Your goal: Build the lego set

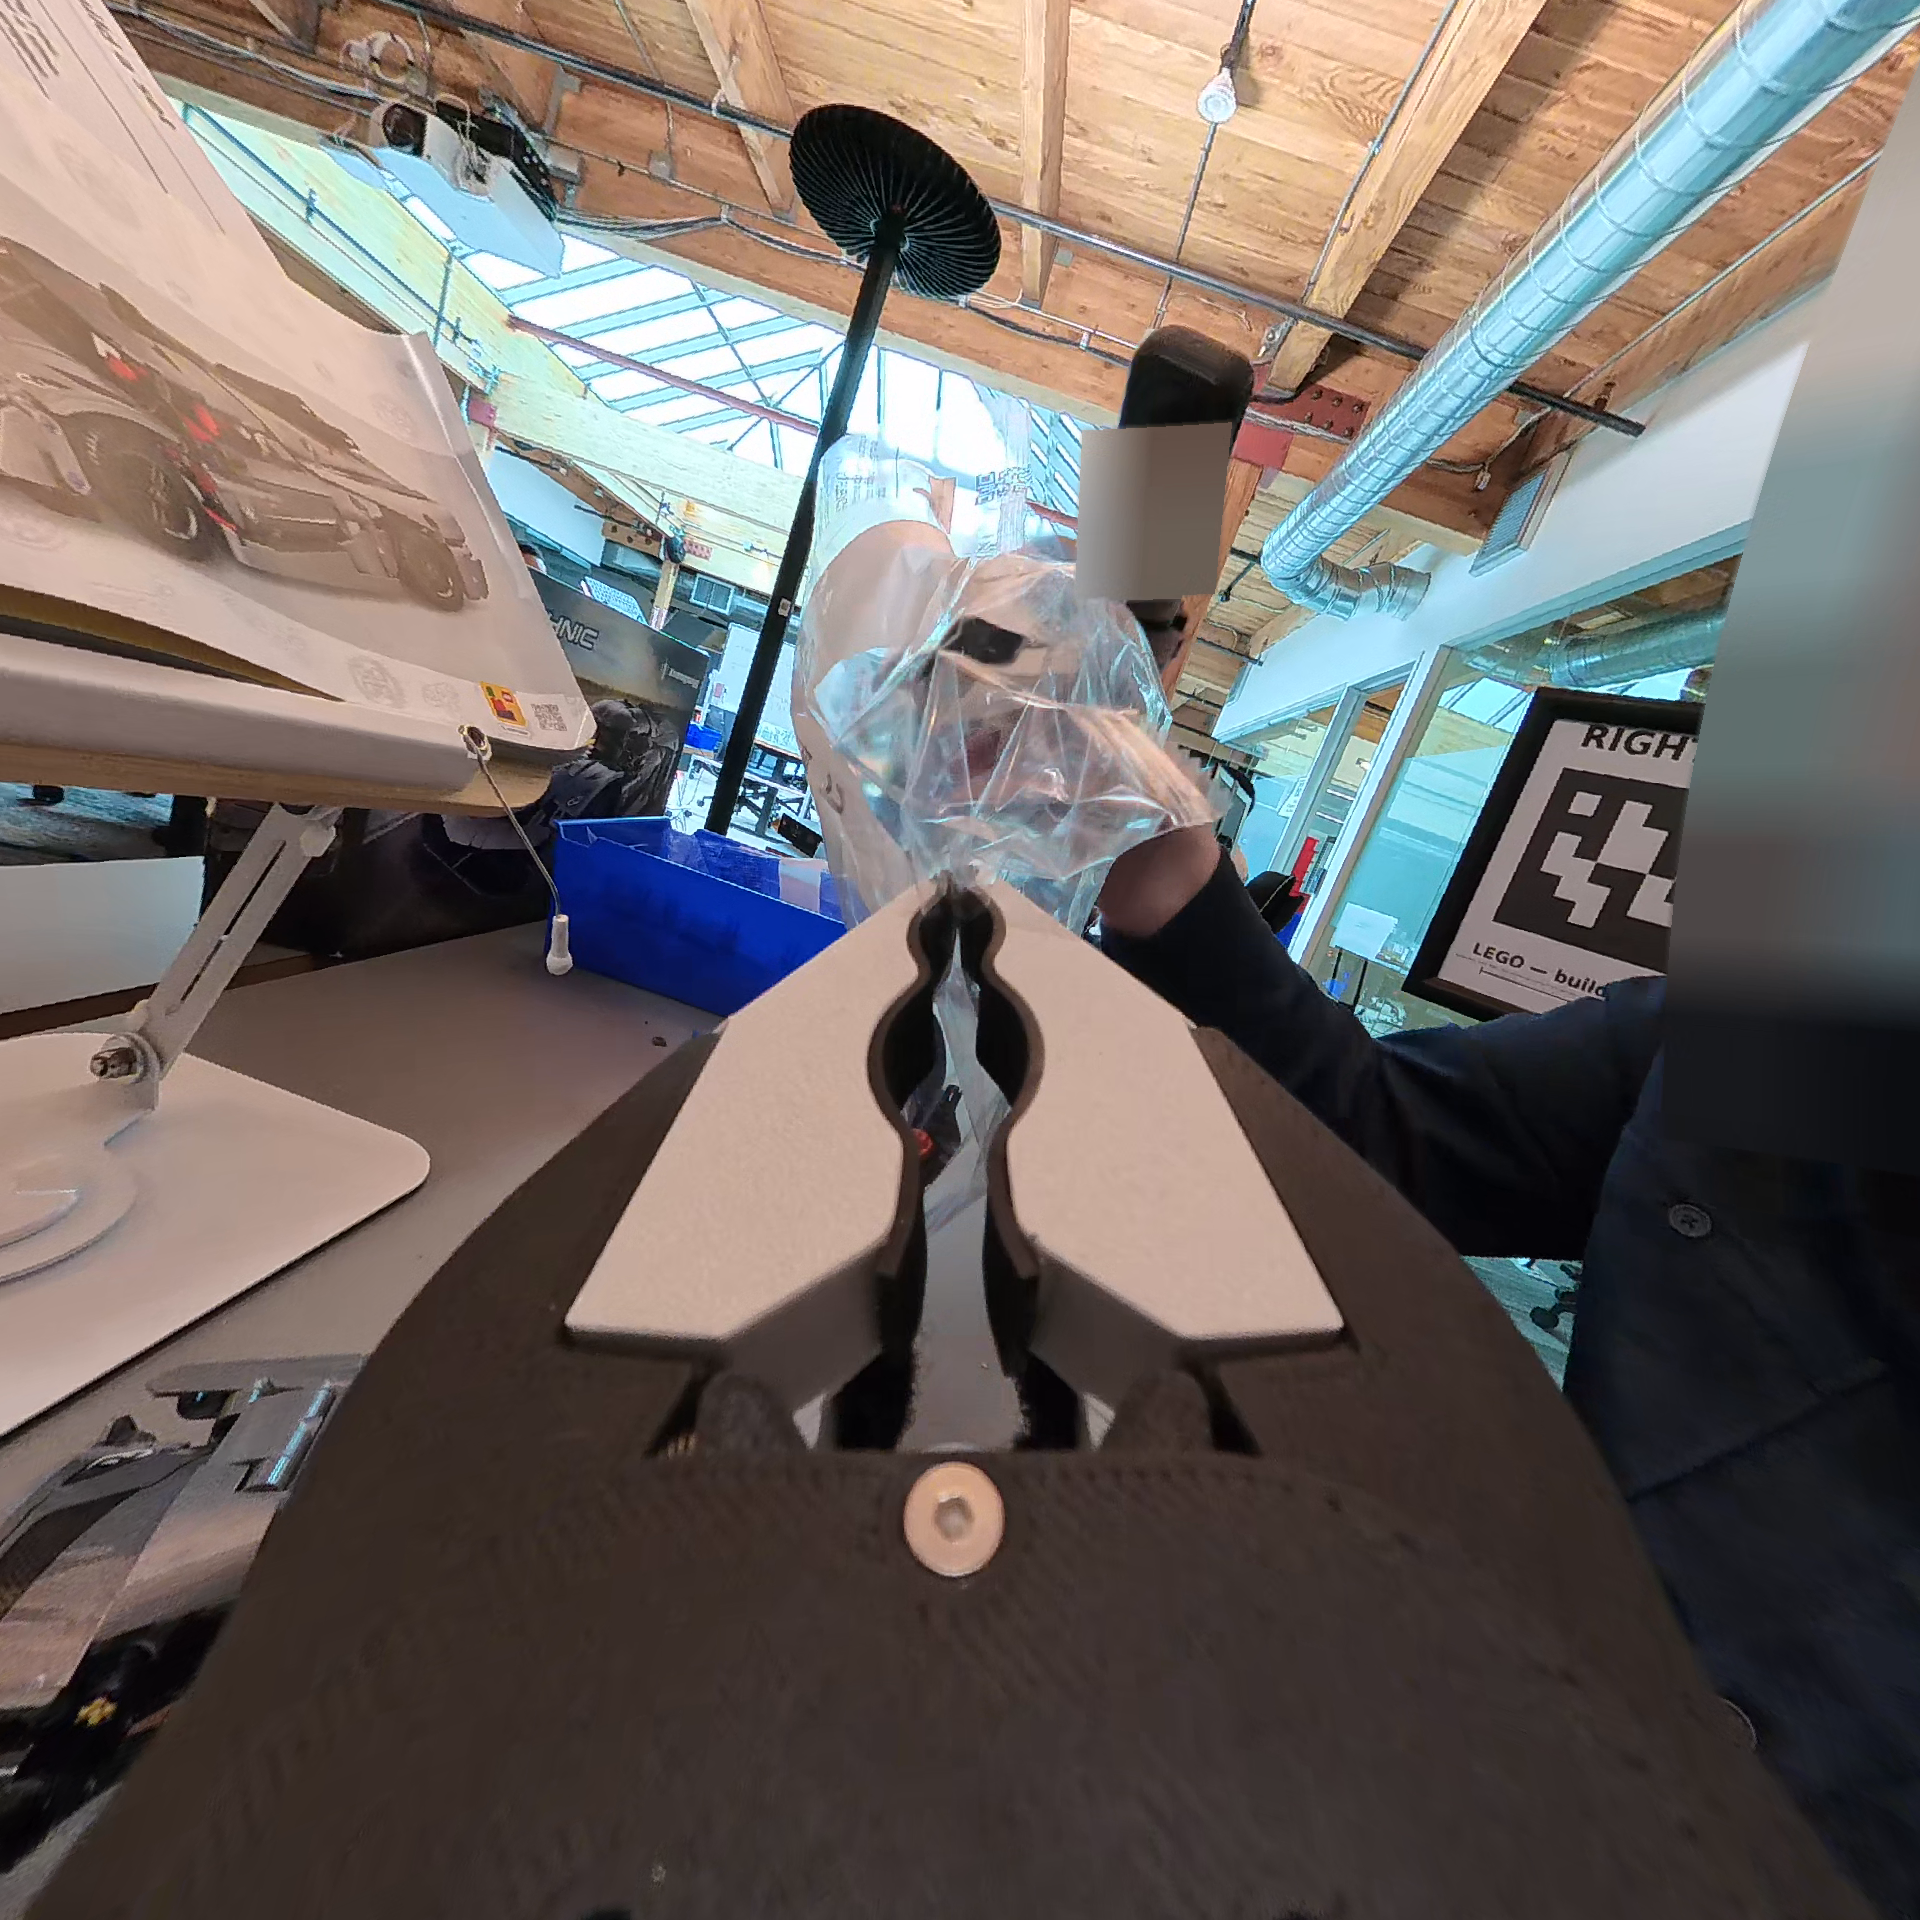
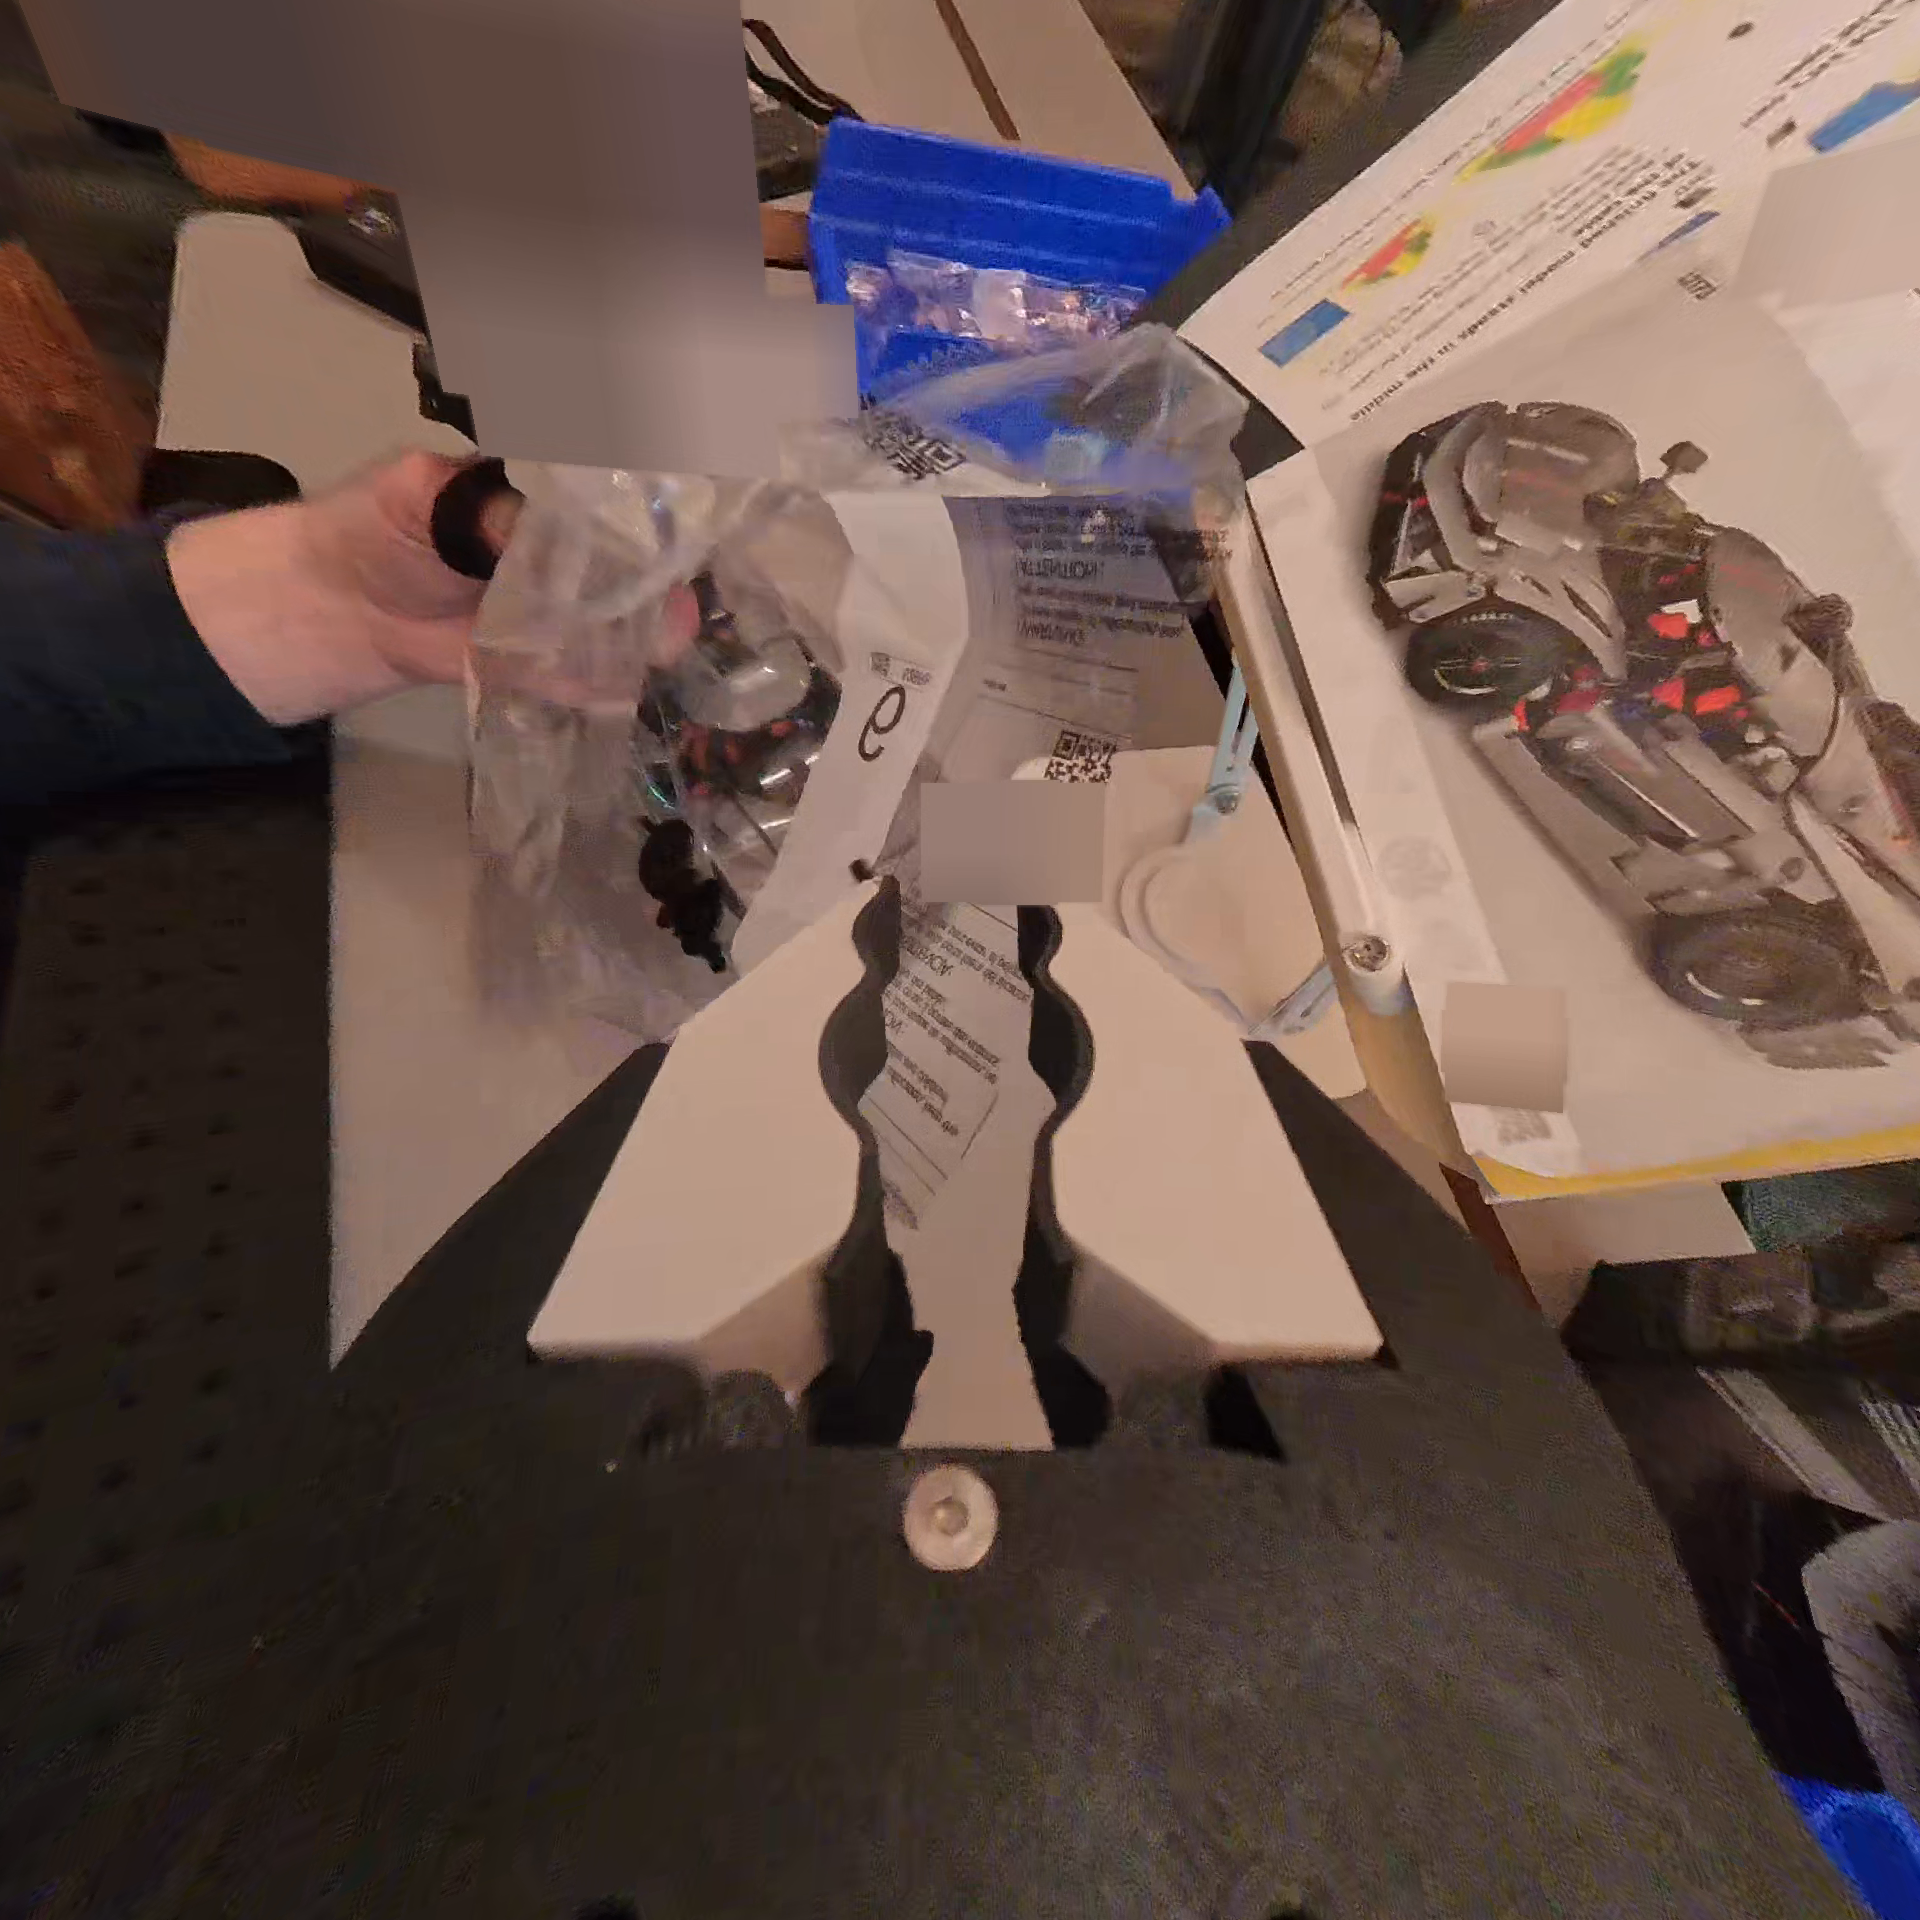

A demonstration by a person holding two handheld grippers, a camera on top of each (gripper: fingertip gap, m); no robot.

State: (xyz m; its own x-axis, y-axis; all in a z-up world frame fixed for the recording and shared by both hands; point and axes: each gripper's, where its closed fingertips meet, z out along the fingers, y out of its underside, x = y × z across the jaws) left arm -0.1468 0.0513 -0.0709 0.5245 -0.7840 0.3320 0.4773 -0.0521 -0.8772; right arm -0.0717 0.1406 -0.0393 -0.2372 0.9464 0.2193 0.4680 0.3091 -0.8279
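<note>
In the left wrist view my left gripper (image 1: 954,914) is clenched on a clear plastic bag (image 1: 997,727) of lego pieces, held up above the table (image 1: 468,1039) near the blue bin (image 1: 686,914). In the right wrist view my right gripper (image 2: 956,925) stands parted, pinching nothing, the bag's printed panel between its fingers; a hand (image 2: 322,603) holds the bag beside the instruction booklet (image 2: 1610,675).

Workshop loft: timber ceiling (image 1: 1143,208), ductwork (image 1: 1558,281)
</note>
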